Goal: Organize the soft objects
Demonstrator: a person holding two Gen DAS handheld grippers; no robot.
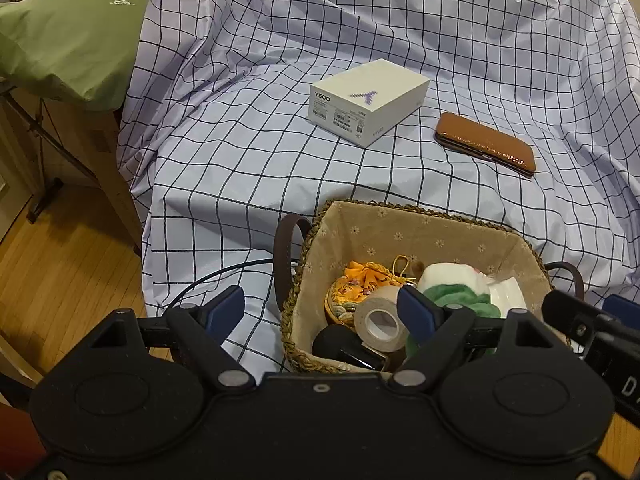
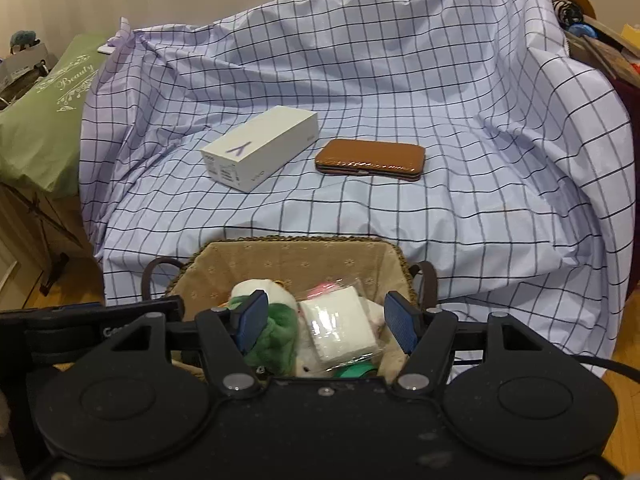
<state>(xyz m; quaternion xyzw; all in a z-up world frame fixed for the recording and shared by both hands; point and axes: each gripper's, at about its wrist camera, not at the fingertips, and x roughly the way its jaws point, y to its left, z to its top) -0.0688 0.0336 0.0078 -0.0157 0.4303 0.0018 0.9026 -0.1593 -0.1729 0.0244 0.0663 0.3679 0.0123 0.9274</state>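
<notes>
A woven basket point(image 1: 408, 228) with a beige flowered lining stands at the near edge of the checked cloth; it also shows in the right wrist view point(image 2: 280, 252). In it lie a green and white plush toy point(image 1: 456, 284) point(image 2: 276, 328), an orange embroidered pouch point(image 1: 360, 284), a roll of tape point(image 1: 380, 324), a black object point(image 1: 336, 340) and a clear-wrapped white pack point(image 2: 340, 332). My left gripper point(image 1: 320, 310) is open and empty over the basket's left rim. My right gripper point(image 2: 326, 324) is open and empty above the pack and plush.
A white phone box point(image 1: 366, 100) point(image 2: 260, 148) and a brown leather case point(image 1: 486, 144) point(image 2: 370, 158) lie on the checked cloth point(image 1: 240, 160) behind the basket. A green cloth-covered item point(image 1: 68, 28) stands at the left. Wooden floor point(image 1: 60, 260) lies below left.
</notes>
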